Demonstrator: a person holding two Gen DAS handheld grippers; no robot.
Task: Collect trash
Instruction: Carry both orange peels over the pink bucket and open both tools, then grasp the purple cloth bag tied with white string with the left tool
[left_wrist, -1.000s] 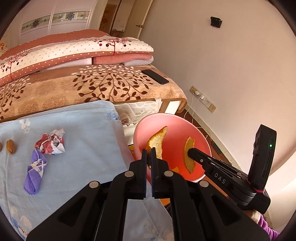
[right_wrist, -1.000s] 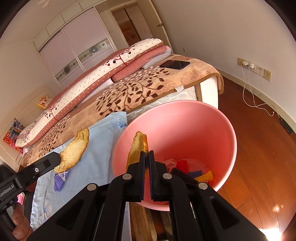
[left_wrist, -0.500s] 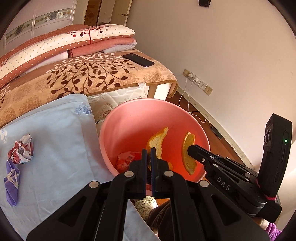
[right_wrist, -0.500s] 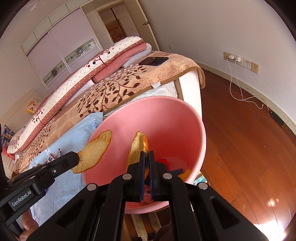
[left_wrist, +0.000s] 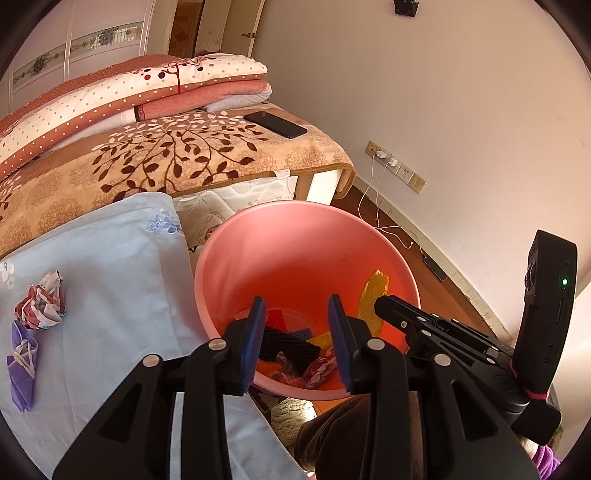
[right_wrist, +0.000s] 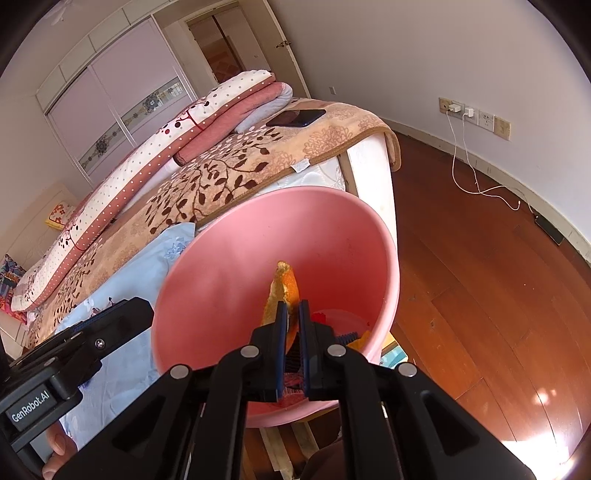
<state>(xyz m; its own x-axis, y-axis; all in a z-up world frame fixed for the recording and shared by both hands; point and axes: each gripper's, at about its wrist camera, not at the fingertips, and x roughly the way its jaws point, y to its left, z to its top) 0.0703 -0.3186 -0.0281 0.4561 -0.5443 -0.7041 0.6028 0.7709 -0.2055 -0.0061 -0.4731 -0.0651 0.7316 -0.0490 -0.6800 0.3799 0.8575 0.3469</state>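
A pink bucket (left_wrist: 221, 266) stands at the edge of the light blue cloth; it also shows in the right wrist view (right_wrist: 207, 280). Several scraps of trash (left_wrist: 291, 350) lie in its bottom. My left gripper (left_wrist: 297, 317) is open and empty over the bucket's mouth. My right gripper (right_wrist: 291, 310) holds an orange peel (right_wrist: 286, 286) over the bucket, with the jaws slightly parted around it; the peel shows in the left wrist view (left_wrist: 371, 299). A crumpled red-and-white wrapper (left_wrist: 40, 306) and a purple wrapper (left_wrist: 22, 362) lie on the cloth at the left.
The light blue cloth (left_wrist: 110, 266) covers the surface on the left. Behind it is a bed with a leaf-patterned blanket (left_wrist: 166, 162), folded quilts and a black phone (left_wrist: 275, 124). A white charger cable (right_wrist: 476, 184) runs over the wooden floor (right_wrist: 480, 280) on the right.
My left gripper has opened and the peel it held is no longer between its fingers. Both grippers have moved further over the bucket. The right gripper's jaws have parted slightly.
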